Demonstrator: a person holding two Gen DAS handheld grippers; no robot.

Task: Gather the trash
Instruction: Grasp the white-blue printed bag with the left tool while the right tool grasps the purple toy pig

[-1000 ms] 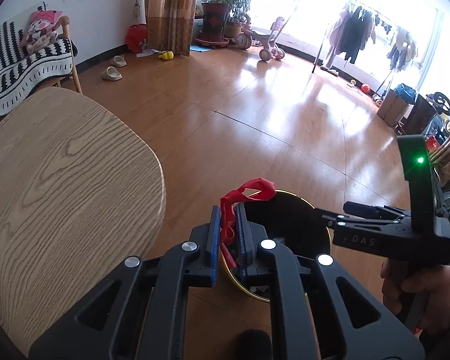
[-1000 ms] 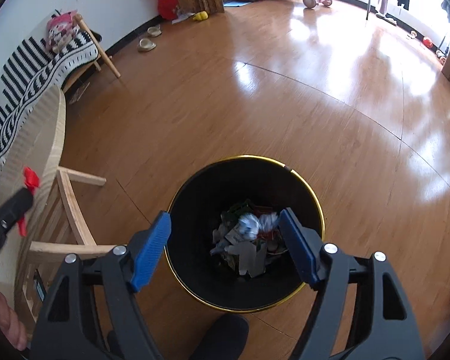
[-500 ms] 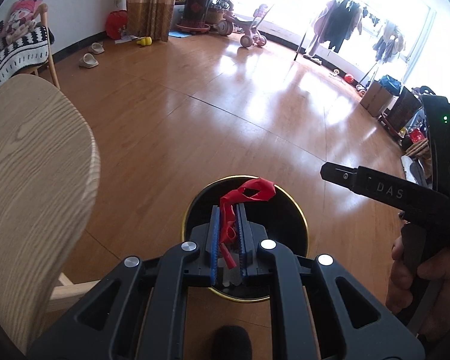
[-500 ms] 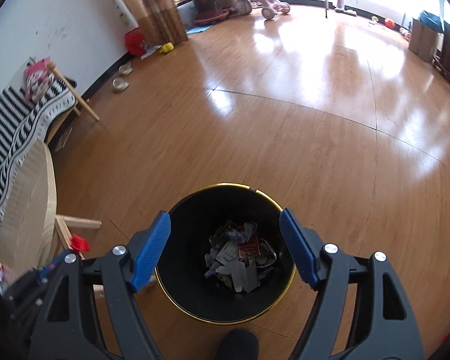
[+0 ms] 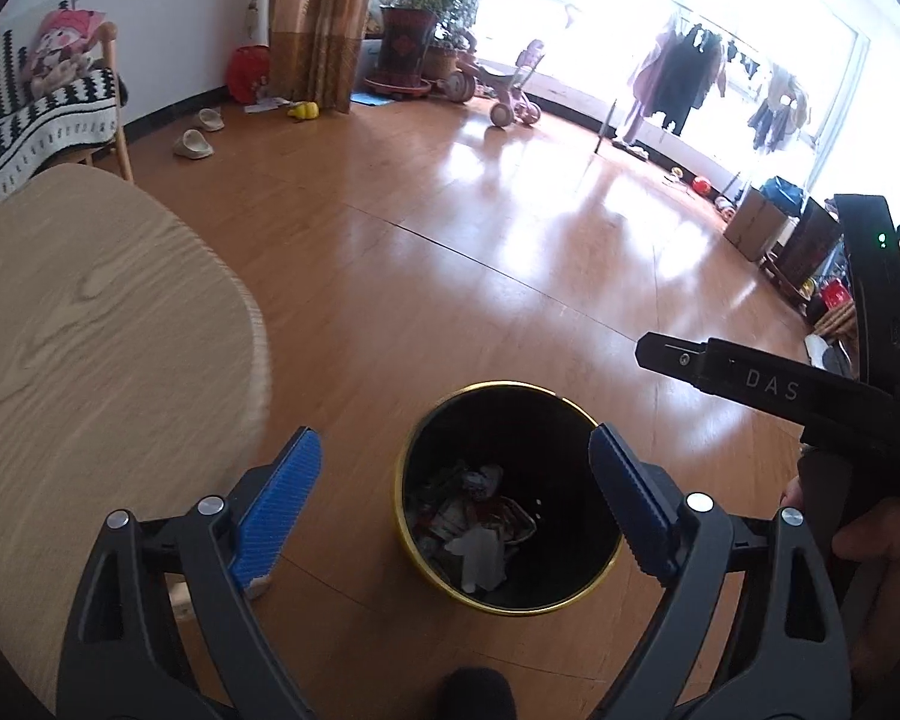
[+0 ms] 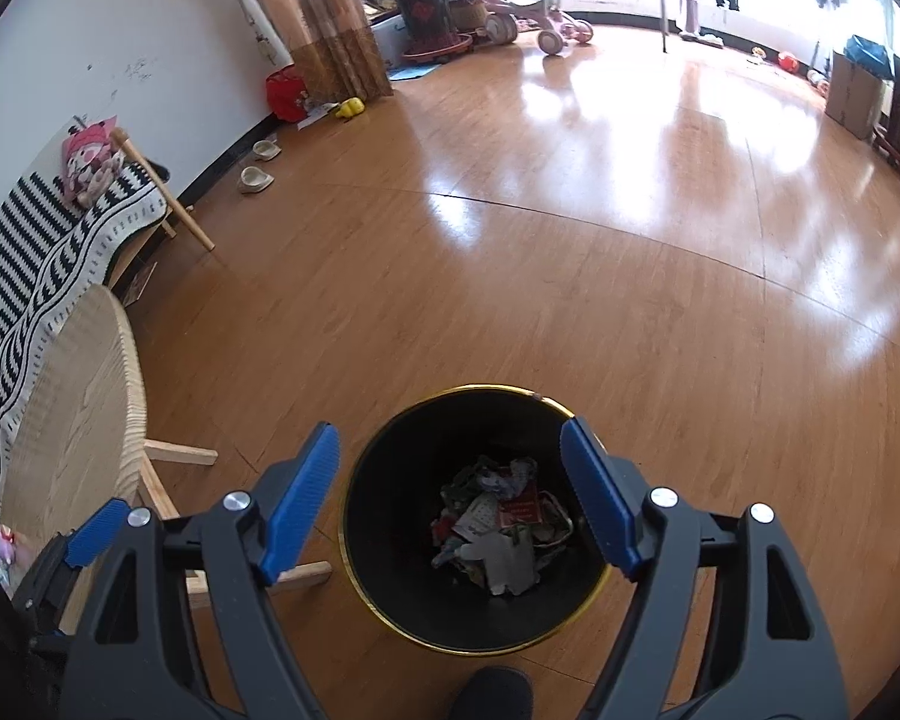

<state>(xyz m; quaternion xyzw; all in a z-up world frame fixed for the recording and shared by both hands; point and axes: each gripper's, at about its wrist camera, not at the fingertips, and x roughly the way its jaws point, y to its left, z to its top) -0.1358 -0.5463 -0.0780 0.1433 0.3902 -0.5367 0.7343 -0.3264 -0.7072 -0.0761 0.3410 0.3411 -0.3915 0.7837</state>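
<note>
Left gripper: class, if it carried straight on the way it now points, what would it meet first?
Probably the open mouth of the black bin: the left gripper, empty with fingers opening, aims into it, so it would likely reach the trash pile inside. Depth is uncertain.

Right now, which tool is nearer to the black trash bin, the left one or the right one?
Hard to tell. Both hang above the black trash bin, neither touching. The left tool, jaws opening and empty, and the right tool, open and empty, each frame its mouth.
</note>
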